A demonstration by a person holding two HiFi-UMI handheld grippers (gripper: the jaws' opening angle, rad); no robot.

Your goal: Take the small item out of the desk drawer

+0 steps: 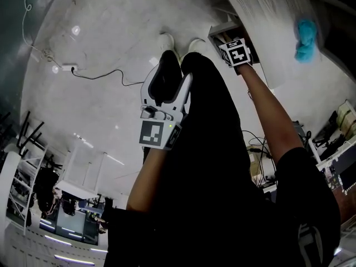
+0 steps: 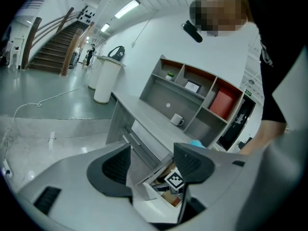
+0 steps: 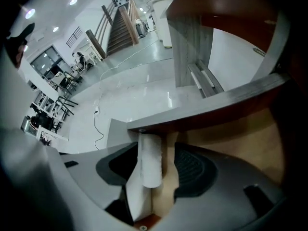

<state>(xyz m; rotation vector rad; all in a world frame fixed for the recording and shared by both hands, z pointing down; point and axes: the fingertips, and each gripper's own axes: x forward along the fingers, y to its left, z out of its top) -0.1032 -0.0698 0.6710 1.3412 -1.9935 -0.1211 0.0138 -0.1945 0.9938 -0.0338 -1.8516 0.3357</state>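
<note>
Inside the drawer (image 3: 216, 105), the right tool (image 3: 158, 166) is spread around a small white roll (image 3: 150, 160) — not pinching it. Well apart from the drawer, the left tool (image 2: 153, 163) is spread too — empty.

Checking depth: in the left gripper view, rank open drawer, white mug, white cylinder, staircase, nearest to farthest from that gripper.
1. Open drawer, directly ahead, low.
2. White mug, on the desk.
3. White cylinder, at the desk's far end.
4. Staircase, far left.

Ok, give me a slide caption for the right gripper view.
Right gripper inside the open desk drawer, jaws apart around a small white cylinder, not yet clamped.
</note>
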